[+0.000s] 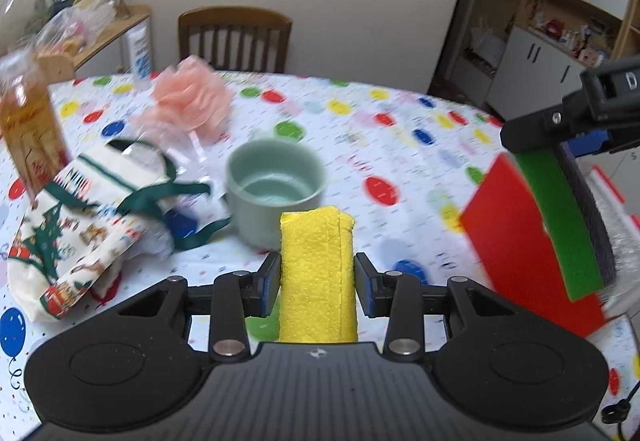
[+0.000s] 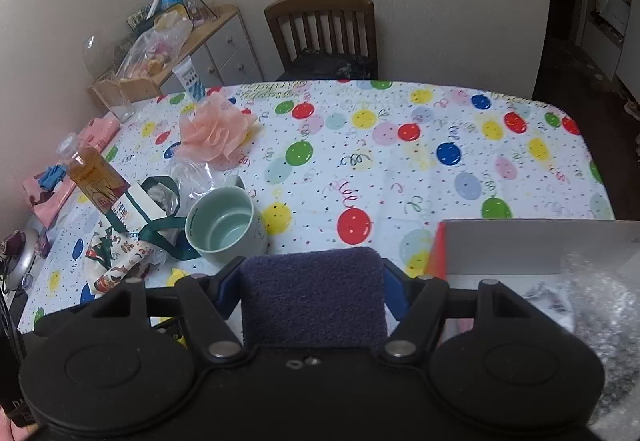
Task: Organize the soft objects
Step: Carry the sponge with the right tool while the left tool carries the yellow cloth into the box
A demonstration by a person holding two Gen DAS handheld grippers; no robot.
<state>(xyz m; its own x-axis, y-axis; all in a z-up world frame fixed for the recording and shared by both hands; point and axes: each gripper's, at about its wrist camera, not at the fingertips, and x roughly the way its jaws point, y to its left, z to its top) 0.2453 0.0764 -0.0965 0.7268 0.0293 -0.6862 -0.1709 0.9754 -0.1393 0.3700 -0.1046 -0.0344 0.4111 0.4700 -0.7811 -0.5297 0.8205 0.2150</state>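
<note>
My left gripper is shut on a yellow sponge cloth, which stands upright between its pads above the table. A green sponge with a dark scouring side is clamped in my right gripper, and the right wrist view shows only its dark face. That sponge hangs over an open red box at the right. A pink bath pouf lies at the far left of the table.
A pale green mug stands just ahead of the left gripper. A Christmas-print bag and a bottle of amber liquid are at the left. A wooden chair is behind the table. The box holds crinkled plastic.
</note>
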